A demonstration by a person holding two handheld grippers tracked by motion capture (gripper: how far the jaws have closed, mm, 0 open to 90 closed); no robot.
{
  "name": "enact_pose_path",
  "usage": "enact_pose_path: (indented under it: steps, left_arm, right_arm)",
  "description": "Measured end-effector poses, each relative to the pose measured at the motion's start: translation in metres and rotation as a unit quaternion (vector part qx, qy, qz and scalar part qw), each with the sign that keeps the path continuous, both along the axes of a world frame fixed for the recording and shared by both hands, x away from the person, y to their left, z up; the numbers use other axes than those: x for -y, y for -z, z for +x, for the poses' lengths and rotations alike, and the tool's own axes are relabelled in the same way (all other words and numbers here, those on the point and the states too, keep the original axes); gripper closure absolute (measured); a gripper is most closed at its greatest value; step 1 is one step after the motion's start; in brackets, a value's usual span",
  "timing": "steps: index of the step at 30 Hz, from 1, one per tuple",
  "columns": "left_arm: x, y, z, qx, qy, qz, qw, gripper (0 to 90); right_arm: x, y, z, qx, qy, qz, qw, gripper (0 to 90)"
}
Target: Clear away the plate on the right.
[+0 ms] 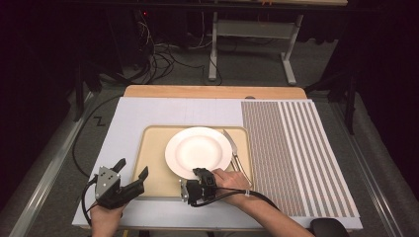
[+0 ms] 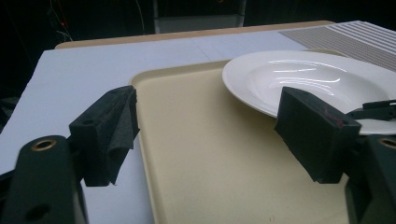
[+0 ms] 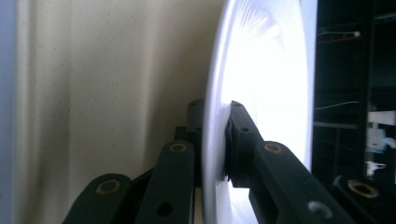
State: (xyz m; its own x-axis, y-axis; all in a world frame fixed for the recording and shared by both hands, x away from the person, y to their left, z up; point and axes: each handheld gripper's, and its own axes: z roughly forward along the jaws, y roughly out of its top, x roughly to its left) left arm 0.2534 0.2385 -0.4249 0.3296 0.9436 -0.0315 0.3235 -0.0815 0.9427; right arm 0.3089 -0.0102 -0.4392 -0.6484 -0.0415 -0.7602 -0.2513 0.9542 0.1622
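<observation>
At the worktop's (image 1: 148,111) near edge the left claw (image 1: 132,174) hovers released, jaws spread over the beige tray's (image 1: 150,163) corner; to its right the right claw (image 1: 199,174) is clenched on the white plate's (image 1: 197,150) near rim; cutlery (image 1: 233,148) lies just beyond that claw; a striped mat (image 1: 291,153) covers the surface farther right; past the worktop, tangled cables (image 1: 163,57) and a stand's (image 1: 252,29) metal legs sit on grey floor in a dark room.

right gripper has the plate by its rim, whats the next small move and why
Probably a slow, small lift of the plate straight up off the tray. The right gripper is shut on the near rim, one side above it and one below, so the grip looks set. The fork and knife lie just beside the plate, so sliding sideways risks bumping them. The left gripper hangs open at the tray's left edge.
</observation>
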Motion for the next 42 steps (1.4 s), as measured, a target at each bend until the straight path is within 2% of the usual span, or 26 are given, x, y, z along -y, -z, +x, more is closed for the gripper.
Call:
enact_pose_path:
  steps: [9, 16, 20, 23, 25, 32, 35, 38, 42]
  left_arm:
    - [0.001, 0.000, 0.000, 0.000, 0.000, 0.003, 1.0000, 22.4]
    - [0.001, 0.000, 0.000, -0.001, 0.002, 0.003, 1.0000, 22.4]
    - [0.001, 0.000, 0.000, -0.001, 0.002, 0.003, 1.0000, 22.4]
    - [0.001, 0.001, 0.001, -0.003, 0.003, 0.005, 1.0000, 22.4]
    - [0.001, 0.001, 0.001, -0.003, 0.002, 0.005, 1.0000, 22.4]
    - [0.001, 0.001, 0.001, -0.003, 0.002, 0.004, 1.0000, 22.4]
    - [0.001, 0.001, 0.001, -0.003, 0.003, 0.004, 1.0000, 22.4]
    - [0.001, 0.000, 0.000, 0.003, -0.003, 0.003, 1.0000, 22.5]
    - [0.001, 0.001, 0.001, -0.003, 0.000, 0.003, 1.0000, 22.5]
  right_arm:
    - [-0.004, 0.004, 0.006, 0.001, -0.002, -0.002, 1.0000, 83.4]
    - [-0.016, 0.003, 0.009, -0.008, -0.002, 0.017, 0.9998, 83.3]
    - [-0.018, 0.006, 0.012, -0.004, 0.001, 0.018, 0.9998, 83.3]
    - [-0.020, 0.007, 0.012, -0.005, 0.004, 0.017, 0.9998, 82.5]
    - [-0.020, 0.008, 0.013, -0.015, 0.004, 0.021, 0.9997, 81.1]
    - [-0.023, 0.012, 0.011, -0.018, 0.009, 0.021, 0.9996, 79.3]
    - [-0.023, 0.010, 0.009, -0.016, 0.010, 0.023, 0.9995, 73.5]
    - [-0.023, 0.010, 0.009, -0.016, 0.011, 0.021, 0.9996, 72.0]
    - [-0.021, 0.008, 0.009, -0.019, 0.020, 0.026, 0.9993, 65.9]
